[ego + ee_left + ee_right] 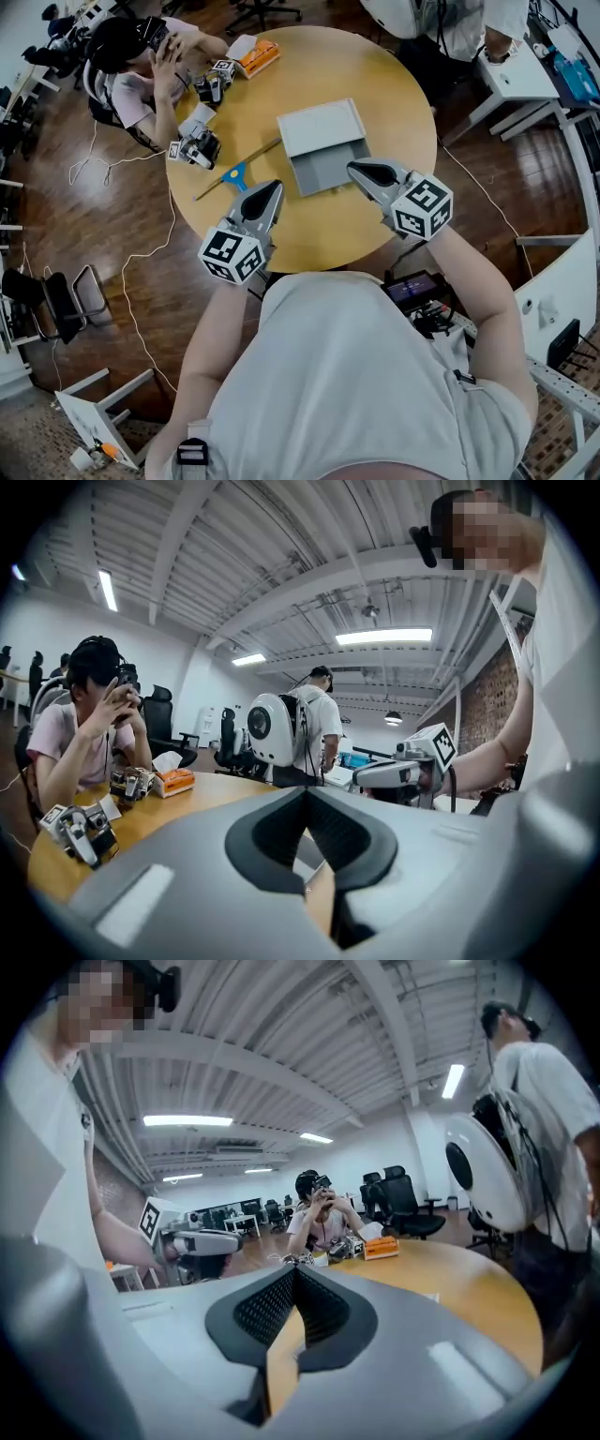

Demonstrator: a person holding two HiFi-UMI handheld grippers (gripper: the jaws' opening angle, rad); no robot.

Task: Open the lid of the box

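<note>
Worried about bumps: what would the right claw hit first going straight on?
Probably nothing near: right claw points level above the grey rectangular box, towards the seated person across the round wooden table.

One round counter (394, 103) carries one grey box (323, 150), one orange tissue box (255, 56), one thin stick (234, 175) with a blue piece, and at least two spare gripper devices (197, 142). There are two tongs: left tongs (271, 187) and right tongs (356, 170). Three people show: the wearer (356, 375), a seated person (131, 66) and a standing person (469, 23).
</note>
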